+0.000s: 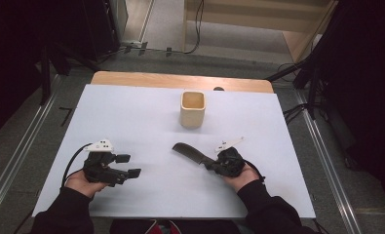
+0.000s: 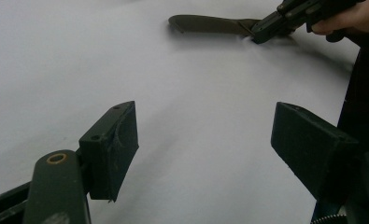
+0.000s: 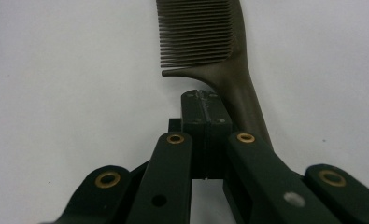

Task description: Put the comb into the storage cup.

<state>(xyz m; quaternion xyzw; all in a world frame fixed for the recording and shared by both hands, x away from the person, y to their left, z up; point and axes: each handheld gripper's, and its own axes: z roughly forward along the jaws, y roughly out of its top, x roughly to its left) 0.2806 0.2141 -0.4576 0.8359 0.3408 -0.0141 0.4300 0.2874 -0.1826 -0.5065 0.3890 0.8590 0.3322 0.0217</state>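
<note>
- High view: white sheet covers the table (image 1: 131,112); bare wood strip shows at far edge. Cream square cup (image 1: 193,109) stands upright, far-centre, mouth open, nothing seen inside.
- Dark comb (image 1: 187,152) lies flat on the sheet, nearer than cup and a bit to its left, well apart from it. Handle end points toward right claw (image 1: 210,165), which meets it there. Right hand (image 1: 239,173) wraps the gripper body; white plate on top.
- Left claw (image 1: 127,165) rests low at left on the sheet, jaws spread wide, nothing btwn them. Left hand (image 1: 83,180) under it, black sleeve, cable loops behind.
- Left gripper view: left claw (image 2: 205,140) wide apart, bare white sheet btwn the pads. Comb (image 2: 205,24) far off at top, right claw (image 2: 261,31) pinching its handle end.
- Right gripper view: right claw (image 3: 204,105) pressed narrow, pads together; comb (image 3: 219,51) handle runs along the pads' right side, teeth face left. Can't tell whether handle is btwn pads or just beside.
- No brand, label or readable writing on cup, comb or grippers.
</note>
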